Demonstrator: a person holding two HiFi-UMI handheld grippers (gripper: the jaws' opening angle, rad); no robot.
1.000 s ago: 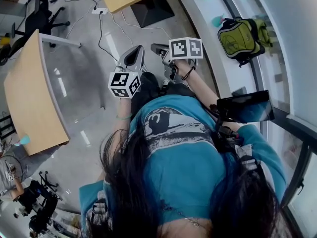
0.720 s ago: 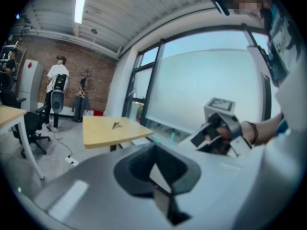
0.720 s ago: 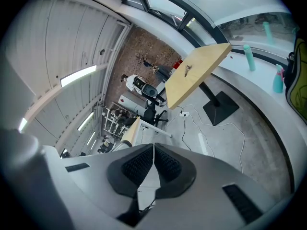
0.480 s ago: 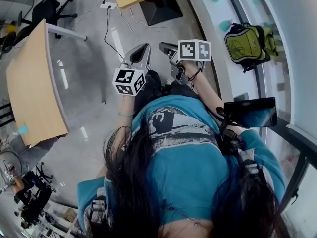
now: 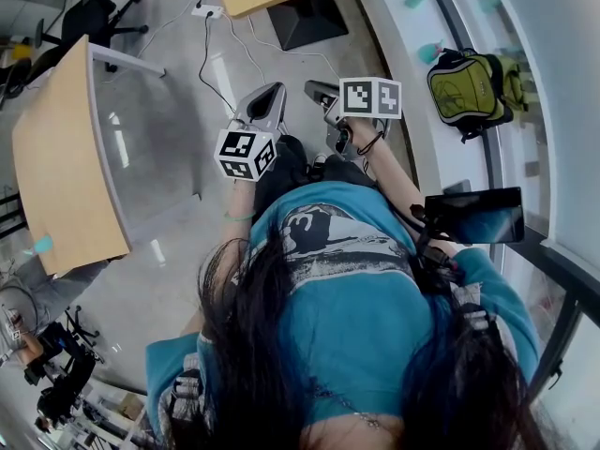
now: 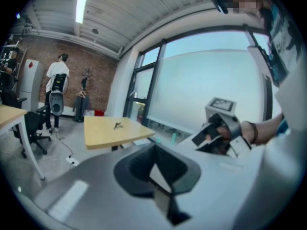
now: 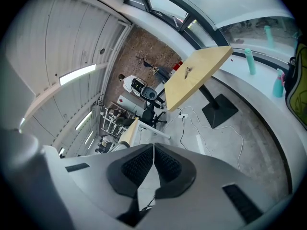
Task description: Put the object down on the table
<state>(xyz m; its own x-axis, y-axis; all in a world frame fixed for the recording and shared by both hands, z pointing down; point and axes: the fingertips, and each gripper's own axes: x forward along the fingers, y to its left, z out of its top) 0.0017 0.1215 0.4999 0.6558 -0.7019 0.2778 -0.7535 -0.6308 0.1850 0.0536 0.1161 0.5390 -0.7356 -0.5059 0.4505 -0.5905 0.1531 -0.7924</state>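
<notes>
Left gripper (image 6: 154,147): the fingers (image 6: 136,166) are closed tip to tip, with nothing between them. Right gripper (image 7: 153,146): the fingers (image 7: 169,164) are pressed together and hold nothing. Both grippers are side by side in front of the person, over the grey floor (image 5: 173,157) and clear of every desk. A small dark object (image 7: 187,70) lies on the wooden desk (image 7: 211,61), about mid-top, away from all its edges. It is too small to identify.

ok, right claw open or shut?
Shut. In the right gripper view the right claw has its pads pressed together at the tips, with nothing between them.
</notes>
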